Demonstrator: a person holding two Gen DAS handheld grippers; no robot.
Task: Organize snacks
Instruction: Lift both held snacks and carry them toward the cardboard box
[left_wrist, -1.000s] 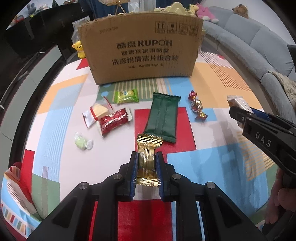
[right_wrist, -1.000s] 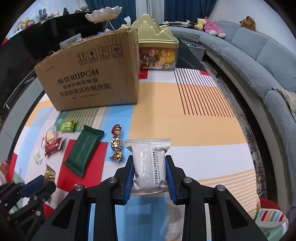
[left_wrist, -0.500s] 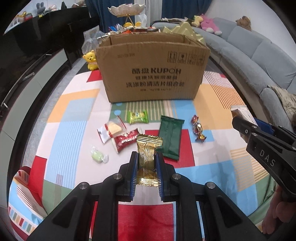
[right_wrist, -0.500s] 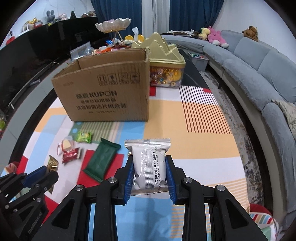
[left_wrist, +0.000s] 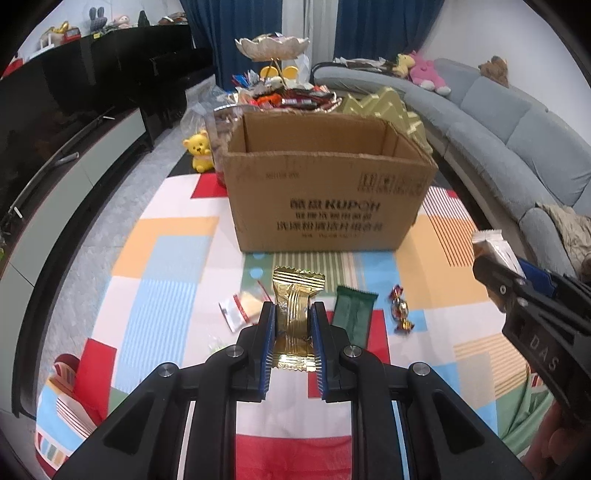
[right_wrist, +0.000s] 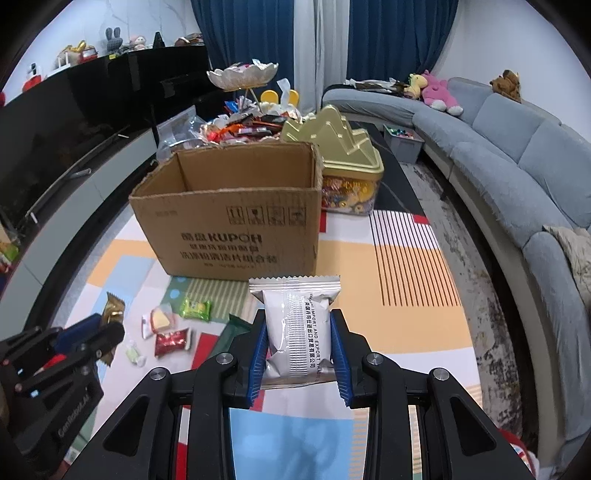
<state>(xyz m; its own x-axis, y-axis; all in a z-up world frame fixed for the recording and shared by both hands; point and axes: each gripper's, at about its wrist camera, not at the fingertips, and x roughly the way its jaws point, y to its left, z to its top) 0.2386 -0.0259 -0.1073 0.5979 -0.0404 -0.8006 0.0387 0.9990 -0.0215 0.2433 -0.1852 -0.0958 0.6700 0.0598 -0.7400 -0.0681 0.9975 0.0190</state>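
My left gripper (left_wrist: 293, 314) is shut on a gold snack packet (left_wrist: 295, 302), held above the patterned mat. My right gripper (right_wrist: 298, 325) is shut on a silver-white snack packet (right_wrist: 295, 325), also lifted off the mat. An open cardboard box (left_wrist: 325, 184) (right_wrist: 229, 214) stands ahead of both grippers, its top open and its floor hidden. On the mat before it lie a dark green bar (left_wrist: 352, 314), a twisted foil candy (left_wrist: 400, 312), a red-and-white cheese packet (left_wrist: 242, 308), a green packet (right_wrist: 195, 308), a red packet (right_wrist: 171, 341) and a pale green candy (right_wrist: 133, 354).
A gold mountain-lidded tin (right_wrist: 343, 173) stands right of the box. Behind it are a heap of snacks (right_wrist: 243, 127), a tiered dish (right_wrist: 242, 77) and a yellow bear (left_wrist: 199, 151). A grey sofa (right_wrist: 517, 166) curves along the right; a dark cabinet (left_wrist: 92, 92) runs left.
Both grippers have risen with their packets, so the box's open top now shows. The loose snacks on the mat look farther below.
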